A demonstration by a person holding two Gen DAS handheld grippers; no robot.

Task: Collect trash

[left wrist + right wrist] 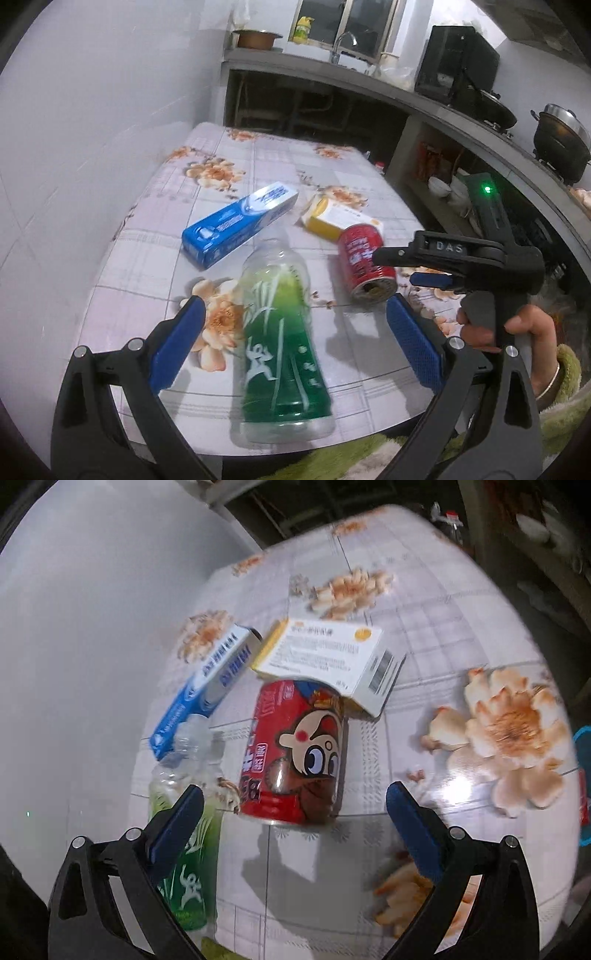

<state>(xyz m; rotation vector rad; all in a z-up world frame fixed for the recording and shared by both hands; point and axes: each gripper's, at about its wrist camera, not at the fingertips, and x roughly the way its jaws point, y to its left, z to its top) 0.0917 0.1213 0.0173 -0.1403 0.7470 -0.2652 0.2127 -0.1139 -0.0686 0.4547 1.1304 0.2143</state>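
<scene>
While both sets of jaws stand wide apart, nothing is gripped. Left hand-held gripper (295, 339) straddles the green bottle (280, 343) lying on the floral tabletop (129, 258), w/ no contact visible. Right hand-held gripper (295, 821) hovers just short of the red can (295, 749), on its side btw. blue toothpaste box (207, 686) & white-yellow carton (332, 657).

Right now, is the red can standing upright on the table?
No, the red can lies on its side on the table, its far end against the white and yellow box.
</scene>
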